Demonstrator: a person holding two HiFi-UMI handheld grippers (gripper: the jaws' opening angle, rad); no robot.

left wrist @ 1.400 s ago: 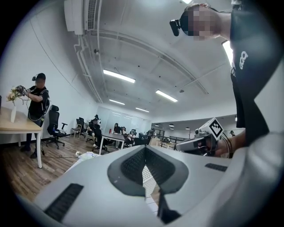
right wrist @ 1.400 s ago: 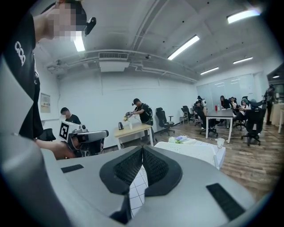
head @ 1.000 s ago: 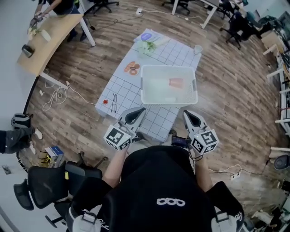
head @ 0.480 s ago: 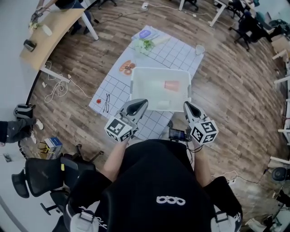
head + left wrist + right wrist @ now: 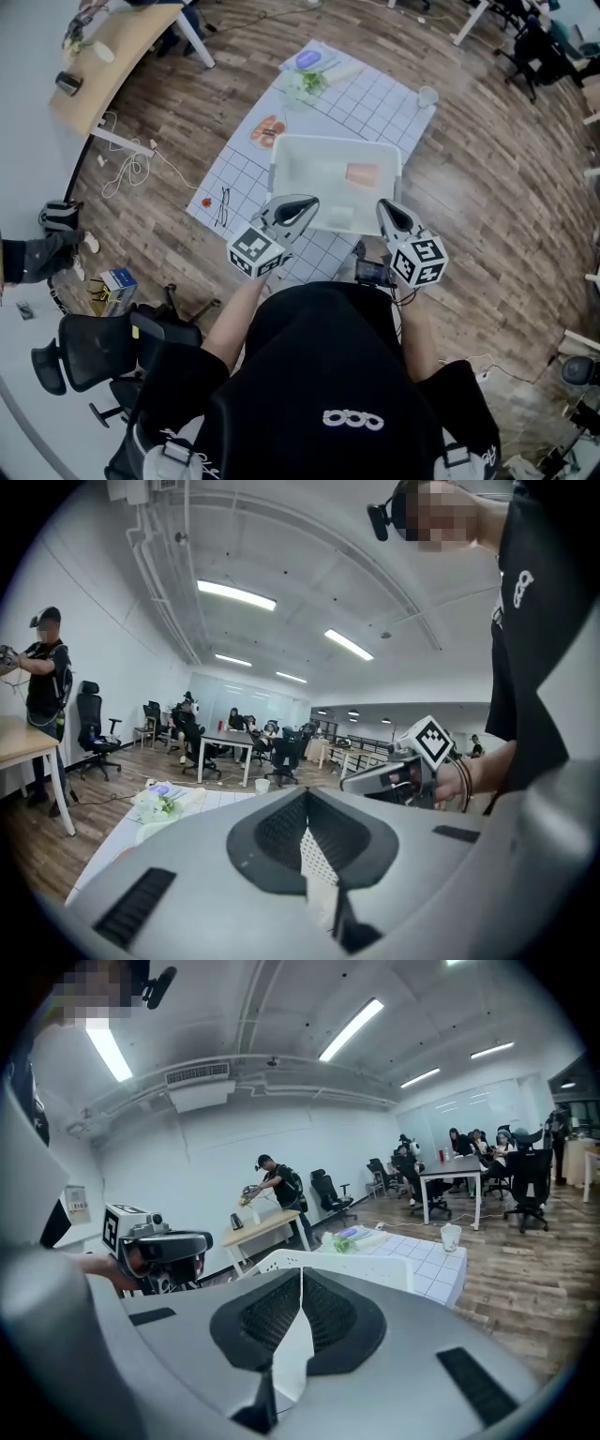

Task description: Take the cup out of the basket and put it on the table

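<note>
Nearest, a black-clad torso (image 5: 328, 375) is seen from above, and a tool is held out ahead of it in each hand. The left tool (image 5: 309, 201) is pressed together with nothing between its jaws, and its tips are placed over the near left edge of the basket (image 5: 333, 140). The right tool (image 5: 382, 206) is likewise pressed together and empty, at the basket's near right corner. Whether either tool touches the rim cannot be told. The white basket is set on a gridded white surface (image 5: 375, 108). The cup (image 5: 362, 172), pinkish-orange, is seen inside the basket toward its far right part, apart from both tools. Beyond the basket, a green sprig (image 5: 305, 82) is laid on the surface, and a pale second cup (image 5: 427, 95) is stood at the far right corner.
</note>
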